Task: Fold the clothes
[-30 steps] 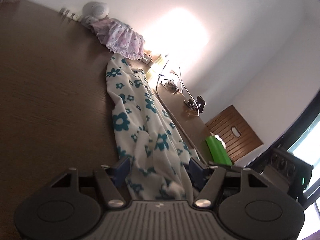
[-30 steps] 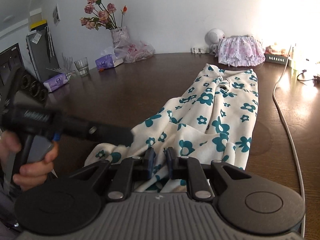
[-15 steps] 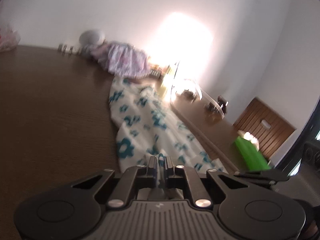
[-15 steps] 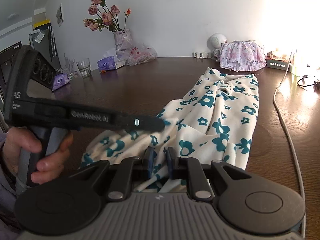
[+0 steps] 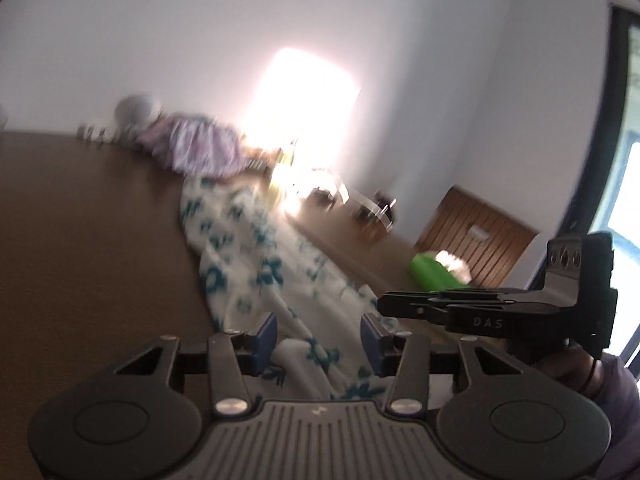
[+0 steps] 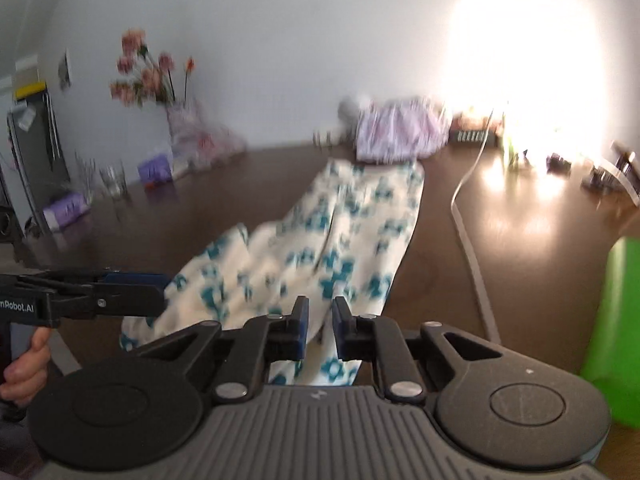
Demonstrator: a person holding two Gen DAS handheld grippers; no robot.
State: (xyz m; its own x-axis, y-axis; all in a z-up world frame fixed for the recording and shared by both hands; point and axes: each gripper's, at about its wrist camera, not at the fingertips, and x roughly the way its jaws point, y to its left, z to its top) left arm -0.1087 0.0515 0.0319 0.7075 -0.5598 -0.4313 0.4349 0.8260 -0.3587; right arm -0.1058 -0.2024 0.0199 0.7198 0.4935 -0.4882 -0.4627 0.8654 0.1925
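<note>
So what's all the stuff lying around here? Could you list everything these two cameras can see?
cream garment with teal flowers: one, stretched along the dark brown wooden table, near end between both grippers
pink-purple frilly cloth: one, far table edge by the wall
pink flowers in a vase: one bunch, far left
purple tissue packs: two, left side of table
clear drinking glass: one, left side
pale cable: one, right of the garment
green object: one, blurred, right edge
wooden chair back: one, brown, beyond the table
left gripper: black with blue pads, jaws opening, cloth between
right gripper: black, nearly closed on the garment's edge
</note>
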